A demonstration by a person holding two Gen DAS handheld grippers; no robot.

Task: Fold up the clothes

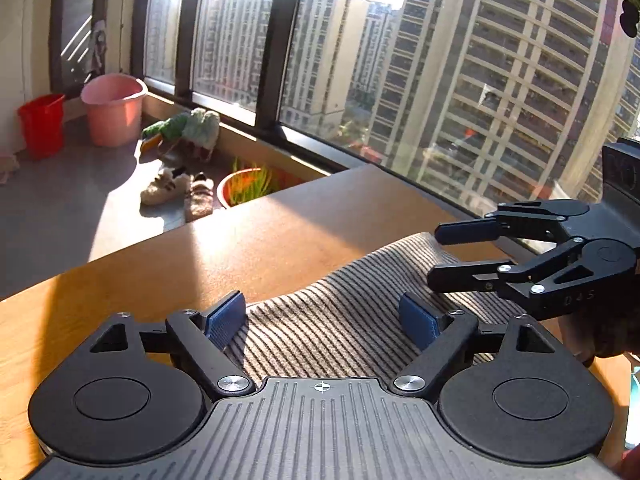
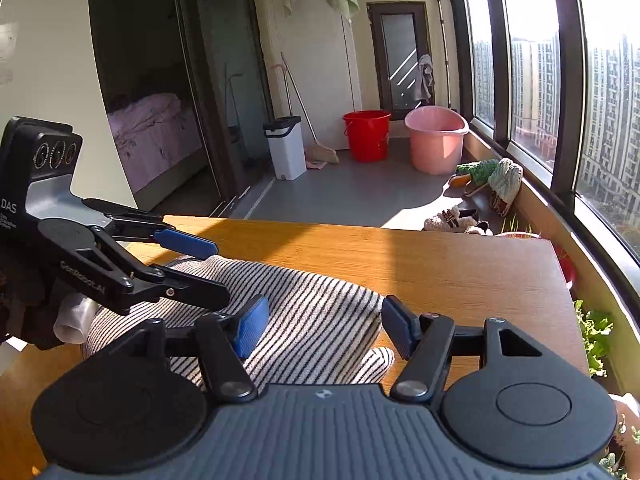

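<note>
A striped garment lies bunched on a sunlit wooden tabletop beside a high-rise window, filling the lower centre of both wrist views. The left claw hangs over the cloth with its blue pads spread wide and nothing between them. The right claw is likewise released, its pads parted above the stripes at the lower middle of its own frame. Each claw shows in the other's view: the right enters from the right edge of the left view, fingers apart over the far fold of the garment; the left enters from the left edge of the right view, fingers apart above the cloth's upper left end. Whether any fingertip touches the fabric cannot be told.

The step in hand appears to be the approach to a grip, before any fold is made. The next move likely calls for each claw to settle on an edge or corner, clench on a single layer, and lift together so the cloth can be spread or doubled over without dragging.
</note>
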